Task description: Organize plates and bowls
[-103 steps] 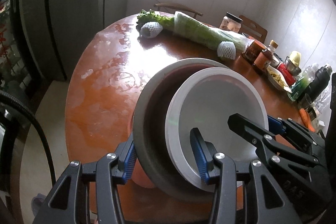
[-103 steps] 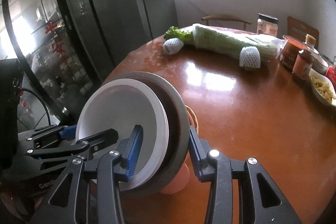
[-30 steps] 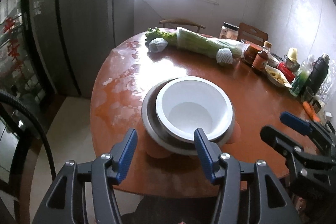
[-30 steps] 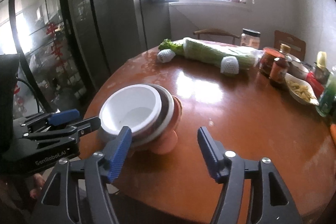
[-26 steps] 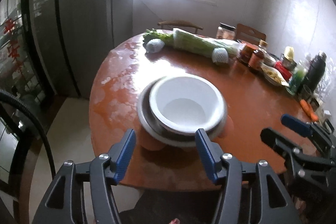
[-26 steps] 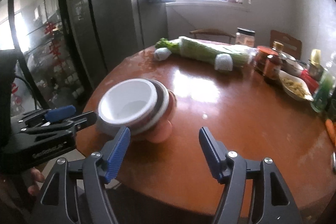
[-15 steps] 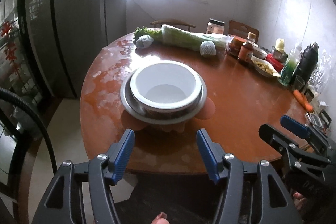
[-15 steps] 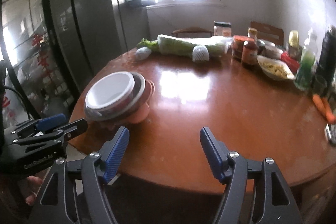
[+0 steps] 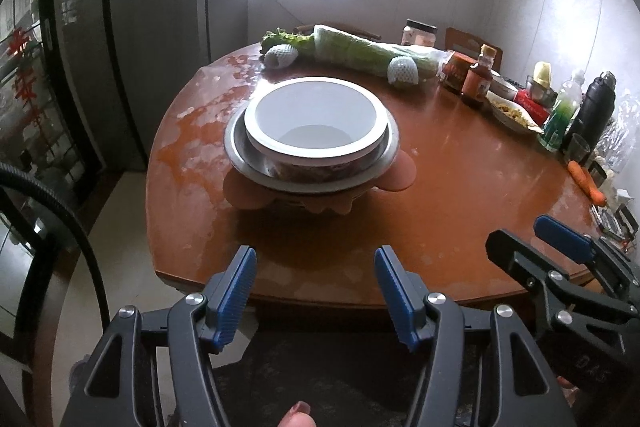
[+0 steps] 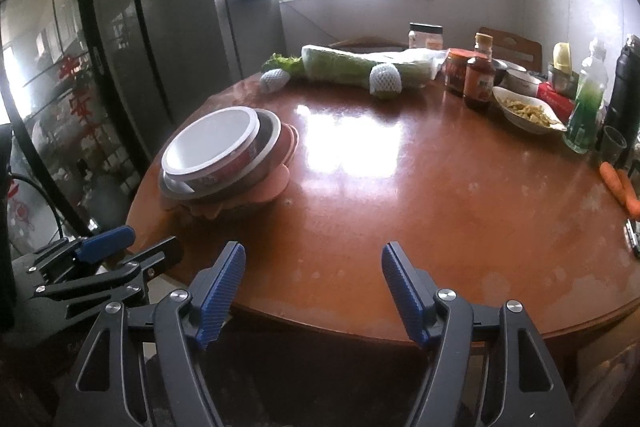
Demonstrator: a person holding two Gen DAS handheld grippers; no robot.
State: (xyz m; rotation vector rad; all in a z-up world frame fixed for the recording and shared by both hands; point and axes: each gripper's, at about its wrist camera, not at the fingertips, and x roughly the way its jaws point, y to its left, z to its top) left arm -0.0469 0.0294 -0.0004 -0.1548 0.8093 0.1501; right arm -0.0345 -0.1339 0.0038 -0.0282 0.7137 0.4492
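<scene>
**Stack down, both tongs backed off**

Sitting flat on the round table (image 9: 460,163) now instead of tilted in a two-handed pinch: white bowl (image 9: 316,119) nested in steel plate (image 9: 312,179) on pink plates (image 10: 276,183). Left gripper (image 9: 314,291) and right gripper (image 10: 312,291) spread, empty, pulled back past the near edge. Looks basically done, stacking-wise.

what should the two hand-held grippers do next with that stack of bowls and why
Probably nothing more with the stack: keep both clear and look for other loose dishes. The white bowl sits nested in the metal bowl on the pink plate, level on the table. The left hand-held gripper and right hand-held gripper are both empty, short of the table edge.
</scene>
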